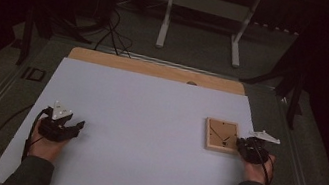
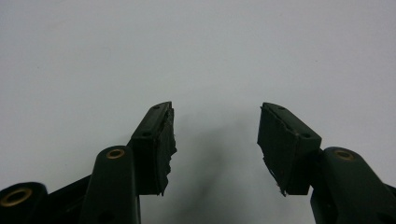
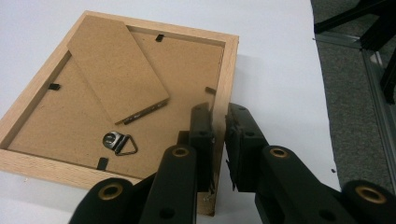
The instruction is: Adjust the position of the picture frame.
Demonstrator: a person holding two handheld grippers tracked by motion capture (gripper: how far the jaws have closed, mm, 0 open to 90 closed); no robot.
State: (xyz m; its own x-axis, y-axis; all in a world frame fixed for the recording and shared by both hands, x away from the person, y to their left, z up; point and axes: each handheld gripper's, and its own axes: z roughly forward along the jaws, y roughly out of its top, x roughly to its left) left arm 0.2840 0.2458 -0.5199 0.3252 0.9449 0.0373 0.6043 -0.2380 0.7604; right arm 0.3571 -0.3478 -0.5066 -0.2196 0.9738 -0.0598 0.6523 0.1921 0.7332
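Picture frame point(image 3: 116, 100) lies back-up on the counter point(image 1: 146, 130), right side near edge. Right tool point(image 3: 219, 119) nearly together astride the frame's right rail by a retaining tab point(image 3: 210, 90), grip uncertain. Left tool point(image 2: 215, 135) apart, empty, far left. Advice: nudge tab gently sideways, stay low.

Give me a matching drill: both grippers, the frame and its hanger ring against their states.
1. left gripper
2. right gripper
3. picture frame
4. hanger ring

A. lies on the backing board
B. jaws wide apart, nothing between
C. face down on the white sheet
D. jaws nearly together at the frame's rail

Pairs: 1-B, 2-D, 3-C, 4-A
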